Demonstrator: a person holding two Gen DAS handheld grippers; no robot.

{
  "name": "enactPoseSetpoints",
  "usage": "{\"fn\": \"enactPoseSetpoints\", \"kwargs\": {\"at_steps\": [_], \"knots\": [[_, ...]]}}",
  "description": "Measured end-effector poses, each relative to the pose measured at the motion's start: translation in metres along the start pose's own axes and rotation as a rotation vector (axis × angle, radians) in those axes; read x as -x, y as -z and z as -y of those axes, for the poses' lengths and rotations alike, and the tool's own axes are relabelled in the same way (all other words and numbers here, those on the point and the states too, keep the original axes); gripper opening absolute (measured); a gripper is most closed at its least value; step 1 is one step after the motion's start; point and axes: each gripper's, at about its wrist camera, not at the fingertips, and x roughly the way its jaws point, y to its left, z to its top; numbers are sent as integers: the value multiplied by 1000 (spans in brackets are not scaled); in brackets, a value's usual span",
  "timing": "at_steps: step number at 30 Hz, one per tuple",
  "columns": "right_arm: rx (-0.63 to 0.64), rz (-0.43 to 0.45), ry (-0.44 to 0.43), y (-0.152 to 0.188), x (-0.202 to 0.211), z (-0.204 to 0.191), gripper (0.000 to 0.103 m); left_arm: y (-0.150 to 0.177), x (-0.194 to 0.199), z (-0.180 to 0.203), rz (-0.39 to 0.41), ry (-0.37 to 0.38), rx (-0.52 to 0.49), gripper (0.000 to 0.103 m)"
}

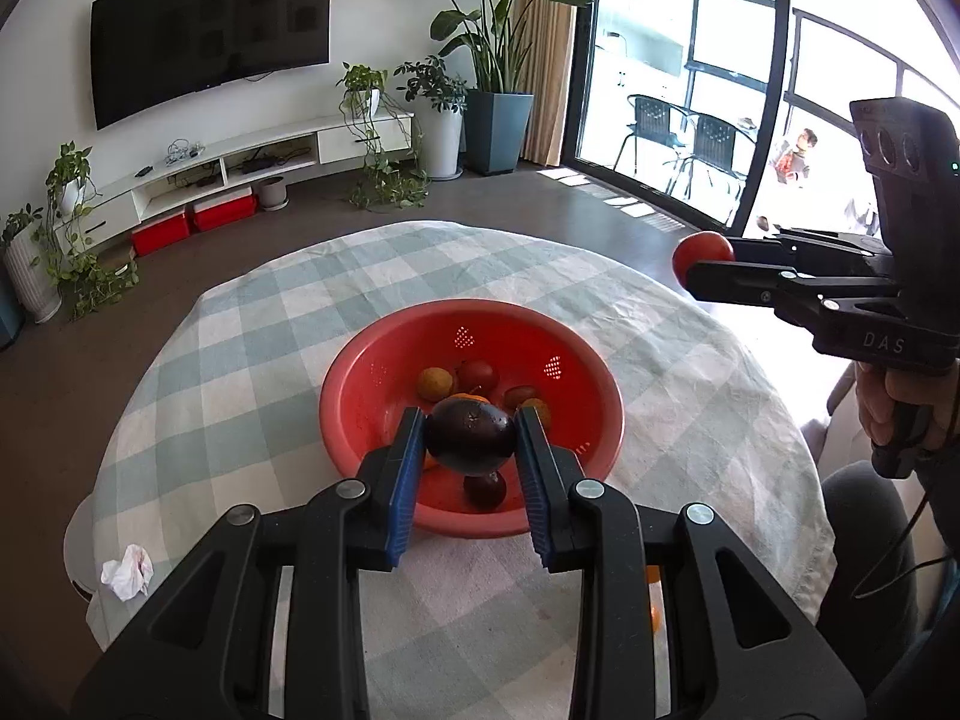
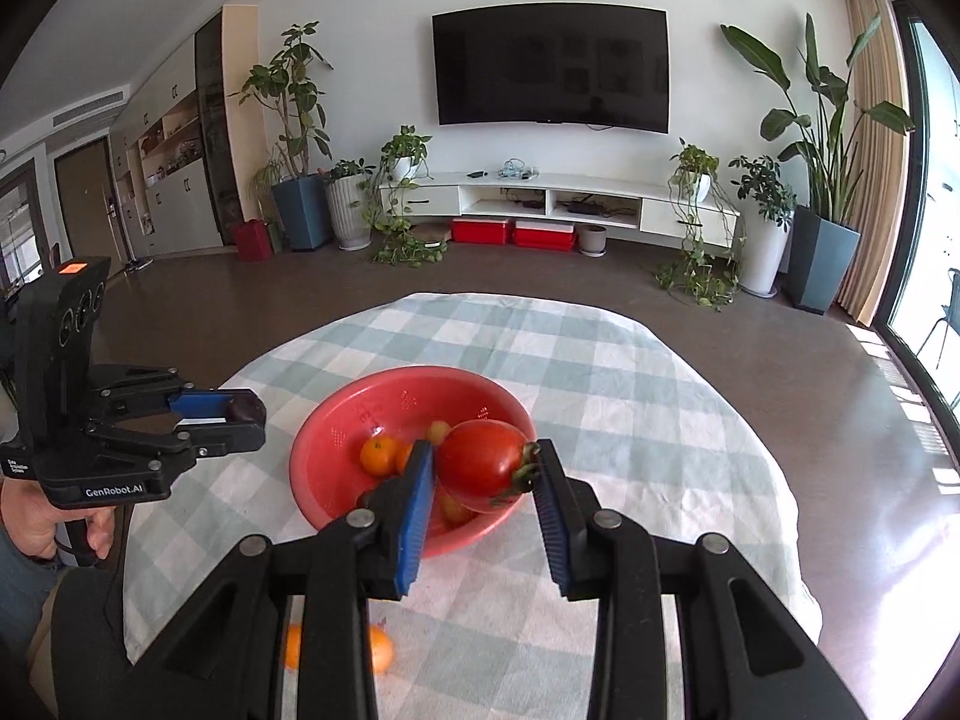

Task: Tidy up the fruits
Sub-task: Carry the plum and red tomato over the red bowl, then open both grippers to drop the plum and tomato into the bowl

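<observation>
While we hold both grippers above the round red plastic colander bowl (image 1: 384, 378) on the checked tablecloth (image 1: 252, 324), our left gripper (image 1: 471, 435) clamps a dark purple round fruit (image 1: 471, 438). Our right gripper (image 2: 483, 468) clamps a glossy red tomato (image 2: 480, 462)

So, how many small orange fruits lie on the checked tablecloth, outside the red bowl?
2, both on the tablecloth at its near edge: one orange fruit, another right of it. More may be hidden.

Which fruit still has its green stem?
The red tomato held by the right gripper; the dark purple fruit shows none.
</observation>
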Motion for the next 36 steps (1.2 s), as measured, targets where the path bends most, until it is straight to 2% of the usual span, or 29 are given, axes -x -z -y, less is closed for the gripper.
{"fn": "enactPoseSetpoints", "kwargs": {"at_steps": [3,9,15,23,36], "knots": [[21,-28,-21,-4,-23,-8,35,-5,-23,-1,-34,-12,-6,28],[35,-118,-37,1,-70,-14,35,5,-68,-4,-105,-24,-10,28],[86,-204,-43,12,-106,-26,35,13,-92,-2,-152,-31,-33,28],[111,-271,-41,26,-128,-30,35,20,-111,-1,-185,-23,-47,28],[121,-289,-24,32,-139,-31,36,22,-120,3,-186,-29,-53,29]]}}
